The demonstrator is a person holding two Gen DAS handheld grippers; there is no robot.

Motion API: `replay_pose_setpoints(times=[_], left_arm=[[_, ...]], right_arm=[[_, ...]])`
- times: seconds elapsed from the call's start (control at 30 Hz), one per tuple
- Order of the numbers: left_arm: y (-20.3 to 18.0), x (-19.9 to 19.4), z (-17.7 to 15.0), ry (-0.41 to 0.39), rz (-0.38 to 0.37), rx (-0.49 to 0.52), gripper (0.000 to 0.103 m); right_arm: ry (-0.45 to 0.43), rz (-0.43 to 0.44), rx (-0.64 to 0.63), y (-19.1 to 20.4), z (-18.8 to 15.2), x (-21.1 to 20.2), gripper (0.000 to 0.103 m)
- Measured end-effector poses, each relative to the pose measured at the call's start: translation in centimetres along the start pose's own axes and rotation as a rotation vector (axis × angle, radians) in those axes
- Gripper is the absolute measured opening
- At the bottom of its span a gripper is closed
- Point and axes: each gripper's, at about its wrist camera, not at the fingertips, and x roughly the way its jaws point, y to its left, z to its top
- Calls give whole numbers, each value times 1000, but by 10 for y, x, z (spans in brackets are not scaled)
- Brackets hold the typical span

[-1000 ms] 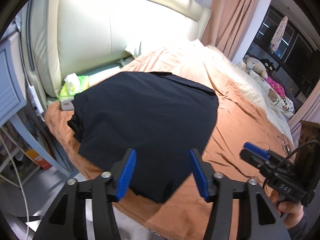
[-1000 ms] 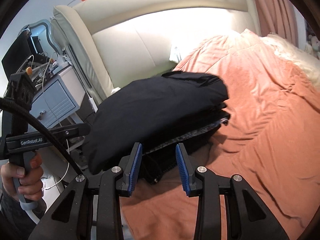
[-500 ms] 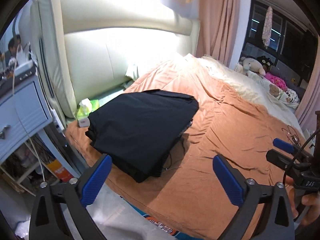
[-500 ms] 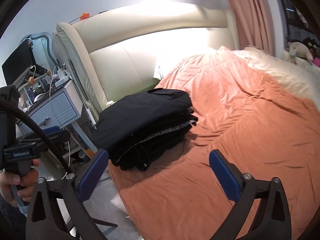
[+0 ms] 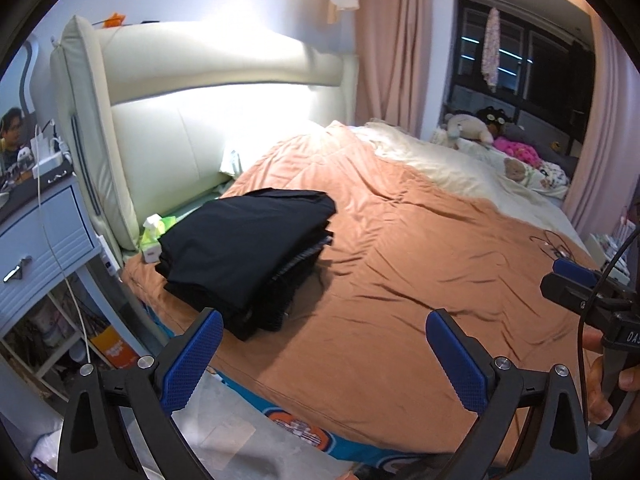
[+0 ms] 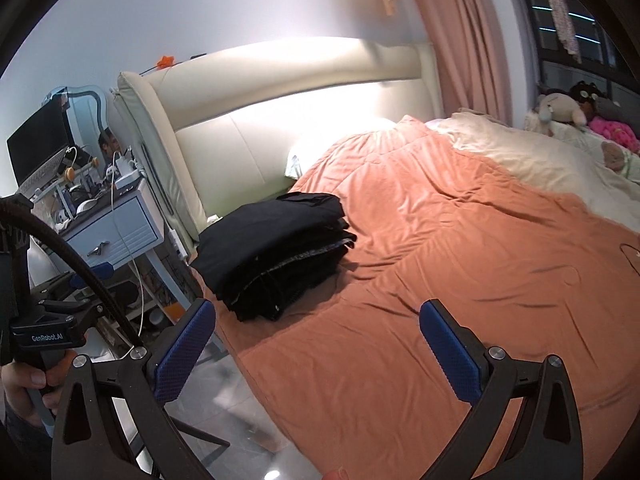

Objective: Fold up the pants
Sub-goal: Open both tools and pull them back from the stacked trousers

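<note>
A: Status on the pants?

B: Black pants point(image 5: 244, 256) lie folded in a thick stack on the orange bedspread point(image 5: 400, 300), at the bed corner nearest the cream headboard point(image 5: 224, 120). Several folded layers show along the stack's right edge. Same stack in the right wrist view point(image 6: 276, 256) — nothing touching it.

A: Claws?

B: Left claw point(image 5: 324, 340) is spread wide, blue pads far apart, nothing between them — only bedspread and the bed's edge behind. Right claw point(image 6: 316, 332) same: fully spread and empty. Both sit well short of the stack, angled down at the bed.

A: Hands visible?

B: Right hand point(image 5: 604, 384) shows at the right edge of the left wrist view, wrapped round its claw's handle, cable running off it. Left hand point(image 6: 24, 384) shows at the lower left of the right wrist view, gripping its handle the same way.

A: Anything else near the stack?

B: Green tissue pack point(image 5: 158, 228) just beside the stack on the headboard side, with a small white box point(image 5: 151, 256) below it. Blue nightstand point(image 5: 40, 240) stands left of the bed, cluttered on top, a white cable hanging down its front. Stuffed toys point(image 5: 476, 128) at the far side by the dark window, well apart from the stack. Pink curtain point(image 5: 396, 40) hangs past the headboard.
</note>
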Motion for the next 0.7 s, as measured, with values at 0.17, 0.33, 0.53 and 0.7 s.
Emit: replay_pose_setpoints(times=[0.17, 0.33, 0.53, 0.7], left_arm=[[-21, -26, -17, -20, -23, 30, 102], [-32, -49, -35, -39, -56, 39, 102], [-44, -81, -61, -78, -63, 67, 102], [-52, -102, -82, -89, -75, 90, 102]], right_arm=[[-21, -39, 23, -2, -19, -44, 103], [-35, -88, 33, 4, -43, -91, 103], [-63, -142, 34, 19, -71, -137, 103], [-78, -187, 21, 35, -99, -168, 102]])
